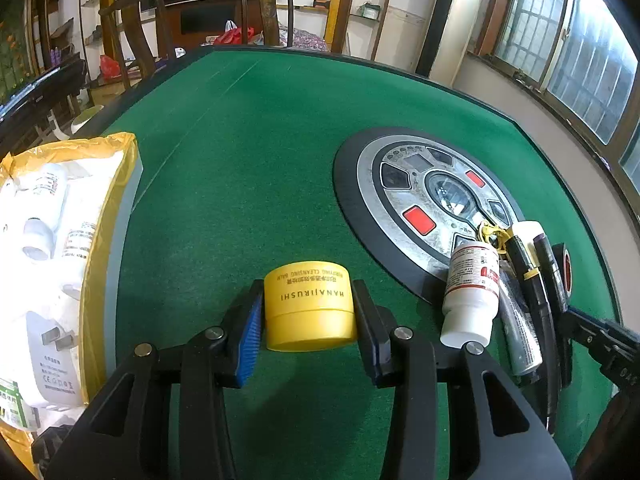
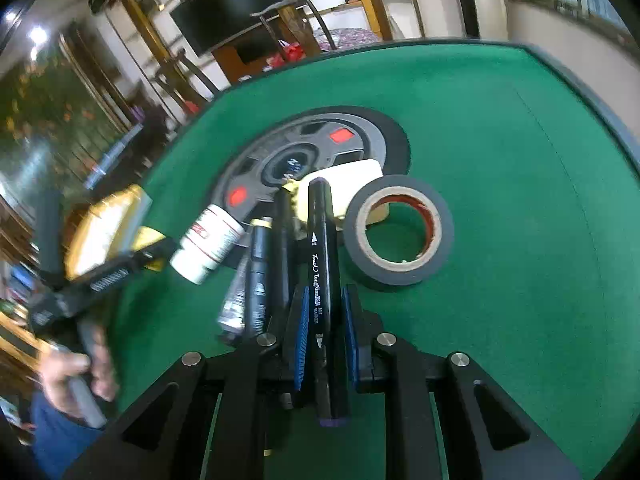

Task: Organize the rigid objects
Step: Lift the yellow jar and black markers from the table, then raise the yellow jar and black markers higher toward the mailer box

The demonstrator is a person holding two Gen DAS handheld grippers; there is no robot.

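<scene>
A yellow cleansing-balm jar [image 1: 310, 306] sits upright between the blue pads of my left gripper [image 1: 308, 292], which is shut on its sides just above the green felt table [image 1: 260, 160]. My right gripper [image 2: 325, 296] is shut on a black art marker [image 2: 322, 248] that points away along the fingers. Left of that marker lie two more black pens [image 2: 282, 248], a silver tube [image 2: 236, 300] and a white pill bottle [image 2: 208, 244] on its side. A black tape roll [image 2: 400, 234] lies flat to the marker's right.
A yellow-lined box [image 1: 100, 240] holding white bottles and a plug stands at the table's left edge. The round control panel [image 1: 420, 204] sits in the table's middle, with a cream block [image 2: 352, 176] on it. Chairs stand beyond the far edge. A person's hand [image 2: 76, 368] shows at lower left.
</scene>
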